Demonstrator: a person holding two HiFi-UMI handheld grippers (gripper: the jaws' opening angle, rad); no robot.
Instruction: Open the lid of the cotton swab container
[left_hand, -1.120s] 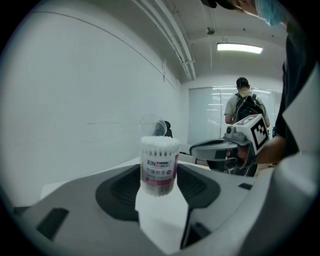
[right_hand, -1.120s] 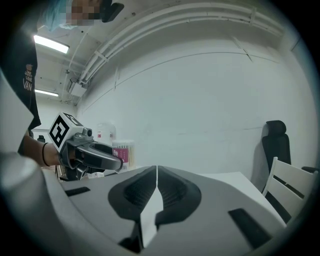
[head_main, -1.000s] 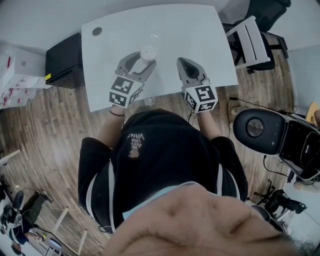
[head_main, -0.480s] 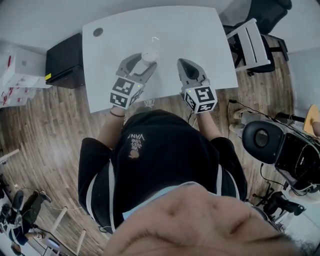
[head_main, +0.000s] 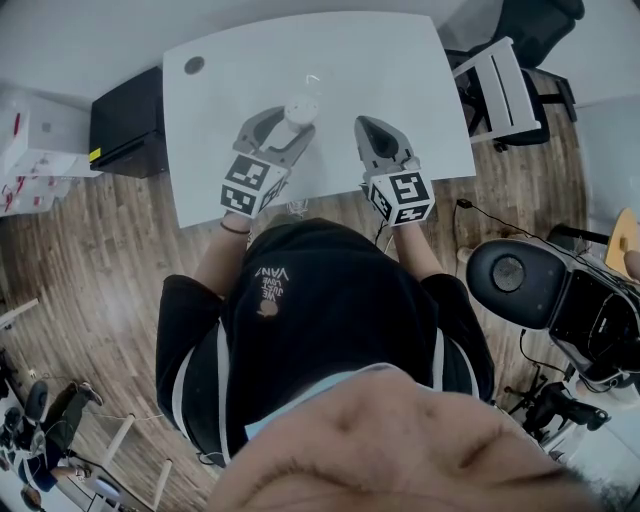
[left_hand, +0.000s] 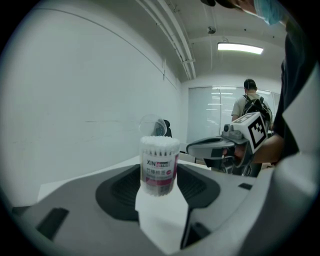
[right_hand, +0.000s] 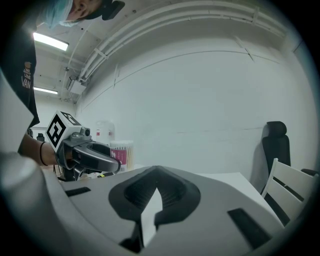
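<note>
The person stands at a white table (head_main: 400, 70), a gripper in each hand. The left gripper (head_main: 288, 125), left of centre in the head view, pinches a small cotton swab container (left_hand: 159, 167) between its jaws, one jaw against each side. The container stands upright near the middle of the table, and the white swab tips show bare at its top. Just beyond it, towards the top of the frame, the clear round lid (head_main: 312, 78) rests apart from the container. The right gripper (head_main: 365, 128) sits to the right of the container, near it but not touching, its jaws pressed together with nothing between them. A white chair (head_main: 500, 85) stands at the table's right edge.
</note>
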